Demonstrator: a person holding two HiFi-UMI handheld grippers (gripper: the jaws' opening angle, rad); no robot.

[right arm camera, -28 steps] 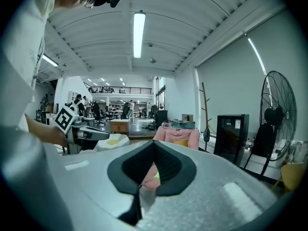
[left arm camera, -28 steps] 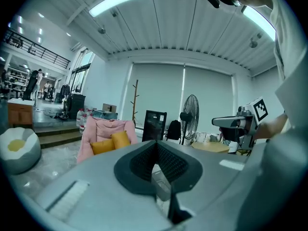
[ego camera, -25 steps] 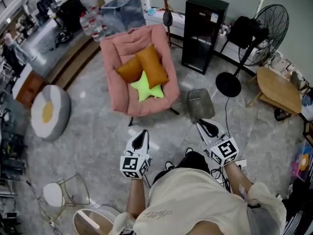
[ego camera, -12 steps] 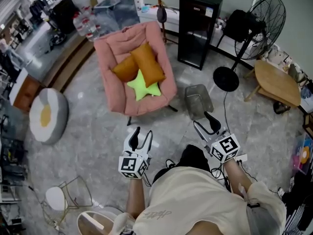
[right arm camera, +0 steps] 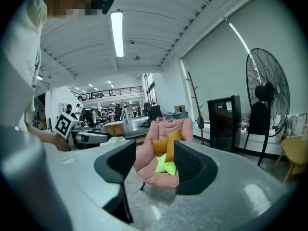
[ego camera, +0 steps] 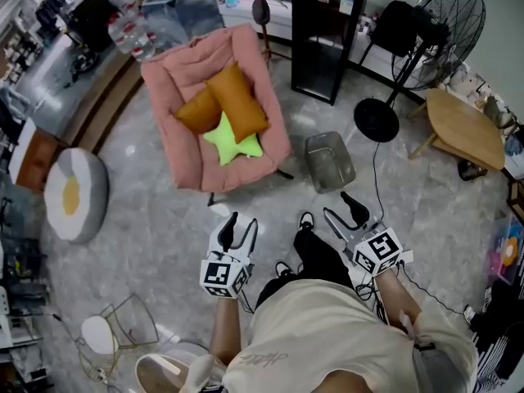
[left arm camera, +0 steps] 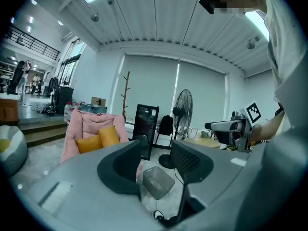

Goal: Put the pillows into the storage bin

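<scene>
A pink lounge chair (ego camera: 176, 72) holds two orange pillows (ego camera: 236, 101) and a green star pillow (ego camera: 229, 140). Just right of it, a small grey storage bin (ego camera: 329, 160) stands on the floor with nothing visible in it. My left gripper (ego camera: 241, 223) and right gripper (ego camera: 338, 206) hover above the floor, well short of both. Each has just been opening and stands open with nothing between the jaws. In the left gripper view the bin (left arm camera: 159, 182) lies below the jaws. In the right gripper view the star pillow (right arm camera: 166, 166) shows between the open jaws, far off.
A black cabinet (ego camera: 326, 31) and a standing fan (ego camera: 426, 47) are behind the bin, with a low wooden table (ego camera: 463, 137) at the right. A round pouf (ego camera: 74, 195) and a wire stool (ego camera: 115, 330) sit at the left. A cable (ego camera: 375, 178) runs across the floor.
Both grippers went from shut to open. The person stepped forward, so the chair and bin now sit closer and further left in the head view.
</scene>
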